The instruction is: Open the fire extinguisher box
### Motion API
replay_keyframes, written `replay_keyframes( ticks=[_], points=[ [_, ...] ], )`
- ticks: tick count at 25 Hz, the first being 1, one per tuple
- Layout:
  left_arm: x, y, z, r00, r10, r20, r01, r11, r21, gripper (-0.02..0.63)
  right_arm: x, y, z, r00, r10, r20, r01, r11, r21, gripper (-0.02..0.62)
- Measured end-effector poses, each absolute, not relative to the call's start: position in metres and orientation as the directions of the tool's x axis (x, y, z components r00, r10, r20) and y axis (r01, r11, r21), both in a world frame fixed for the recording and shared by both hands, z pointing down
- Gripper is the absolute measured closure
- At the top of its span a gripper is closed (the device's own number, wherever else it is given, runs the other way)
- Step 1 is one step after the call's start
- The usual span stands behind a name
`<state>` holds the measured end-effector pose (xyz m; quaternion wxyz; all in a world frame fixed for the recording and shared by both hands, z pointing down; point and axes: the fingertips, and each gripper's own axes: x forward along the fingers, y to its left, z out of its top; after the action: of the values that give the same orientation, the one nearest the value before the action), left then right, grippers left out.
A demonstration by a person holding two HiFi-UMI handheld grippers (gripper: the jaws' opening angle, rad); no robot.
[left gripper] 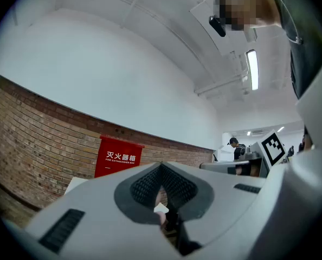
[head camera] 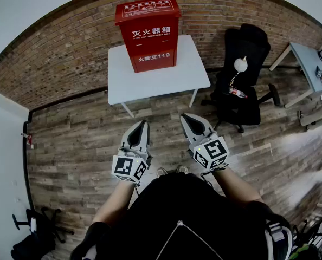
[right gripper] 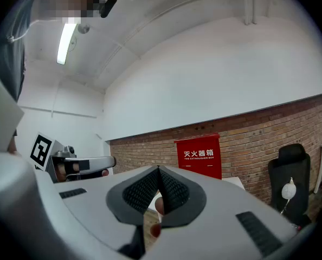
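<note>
fire extinguisher box (head camera: 148, 34), top centre: rigid metal, heavy; take lid's front edge | left gripper (head camera: 139, 134), right gripper (head camera: 191, 124): closed, empty

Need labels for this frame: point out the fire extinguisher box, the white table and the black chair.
fire extinguisher box (head camera: 149, 41), head view, red front panel.
white table (head camera: 195, 72), head view, bare tabletop.
black chair (head camera: 248, 45), head view, backrest.

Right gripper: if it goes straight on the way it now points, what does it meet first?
Probably the fire extinguisher box on the white table; nothing nearer shows ahead of the right gripper. Depth is unclear.
</note>
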<state>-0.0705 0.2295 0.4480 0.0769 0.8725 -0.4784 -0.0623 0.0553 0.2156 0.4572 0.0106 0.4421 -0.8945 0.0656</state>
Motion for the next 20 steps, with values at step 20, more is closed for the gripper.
replay_keyframes(
  ticks=[20],
  points=[
    [-0.102,0.225,0.458,0.580,-0.815,-0.026,-0.795,-0.572,0.200,0.555,0.022,0.208,0.468,-0.557,-0.823,0.109,-0.829,0.545,-0.127,0.575]
  ],
)
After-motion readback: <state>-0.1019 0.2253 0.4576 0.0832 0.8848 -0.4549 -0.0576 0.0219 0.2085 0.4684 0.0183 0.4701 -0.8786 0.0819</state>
